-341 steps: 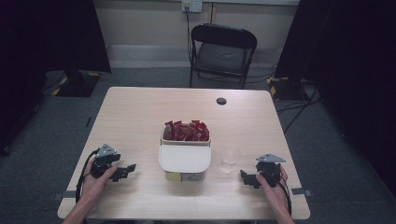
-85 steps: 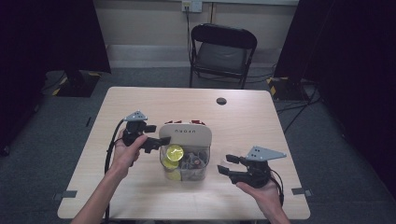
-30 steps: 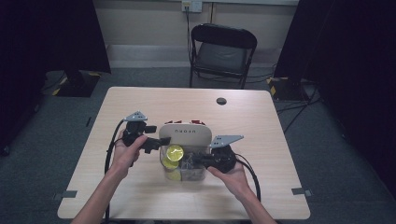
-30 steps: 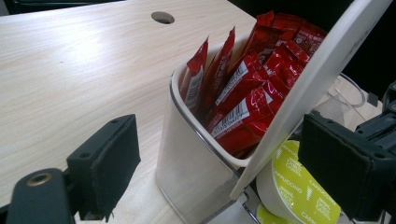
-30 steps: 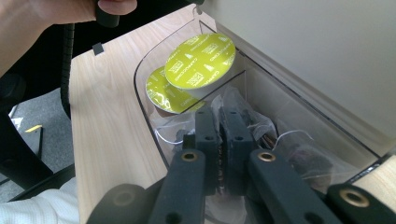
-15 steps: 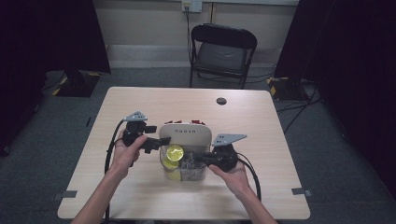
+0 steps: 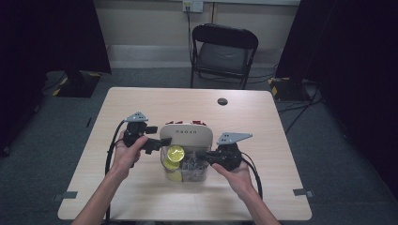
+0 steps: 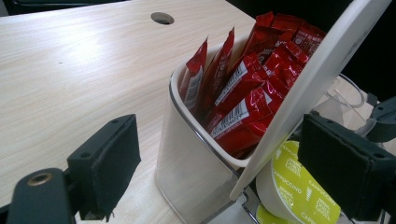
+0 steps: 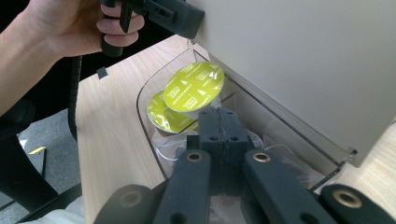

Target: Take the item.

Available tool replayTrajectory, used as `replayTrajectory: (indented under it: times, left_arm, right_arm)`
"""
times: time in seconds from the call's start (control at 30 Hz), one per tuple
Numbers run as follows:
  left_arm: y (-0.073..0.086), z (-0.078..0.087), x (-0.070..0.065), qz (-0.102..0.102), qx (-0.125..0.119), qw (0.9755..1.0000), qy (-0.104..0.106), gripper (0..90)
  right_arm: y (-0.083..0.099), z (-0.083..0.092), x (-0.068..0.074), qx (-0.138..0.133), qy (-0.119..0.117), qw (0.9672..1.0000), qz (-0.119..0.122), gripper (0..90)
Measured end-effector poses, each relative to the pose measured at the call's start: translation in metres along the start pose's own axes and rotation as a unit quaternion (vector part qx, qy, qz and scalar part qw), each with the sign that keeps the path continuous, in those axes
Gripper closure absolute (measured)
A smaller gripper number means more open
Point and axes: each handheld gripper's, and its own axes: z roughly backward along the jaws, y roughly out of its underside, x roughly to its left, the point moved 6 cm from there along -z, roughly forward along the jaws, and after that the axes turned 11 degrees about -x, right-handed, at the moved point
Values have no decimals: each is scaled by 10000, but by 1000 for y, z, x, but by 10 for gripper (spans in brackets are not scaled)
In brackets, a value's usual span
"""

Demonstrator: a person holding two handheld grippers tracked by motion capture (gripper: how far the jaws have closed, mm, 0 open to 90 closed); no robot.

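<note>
A clear container (image 7: 202, 176) stands mid-table with its white lid (image 7: 185, 136) tilted up. Red sachets (image 8: 252, 93) fill its far compartment. Yellow-green capsules (image 9: 194, 88) lie in the near one. My left gripper (image 7: 157, 143) is at the lid's left edge. Its jaws stand wide apart, and the lid (image 8: 322, 70) leans against the right-hand one. My right gripper (image 9: 219, 114) reaches into the near compartment from the right, jaws pressed together on the thin wall of a clear plastic cup (image 8: 345, 93).
A black folding chair (image 7: 223, 51) stands beyond the far table edge, and a dark round hole (image 7: 222, 101) sits near that edge. Bare tabletop (image 7: 281, 140) lies to either side of the container. Cables trail from both grippers toward me.
At first both grippers rested on the table, the lid lay flat and the cup stood beside the container. The lid is now raised and the right gripper has moved in; the last second shows no shift.
</note>
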Motion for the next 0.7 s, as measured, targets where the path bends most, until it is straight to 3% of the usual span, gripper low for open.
replayTrajectory:
  times: [0.7]
  left_arm:
    - [2,-2,-2,-6,58,10000,-4,132]
  right_arm:
    - [-17,14,4,-268,-32,9996,63,900]
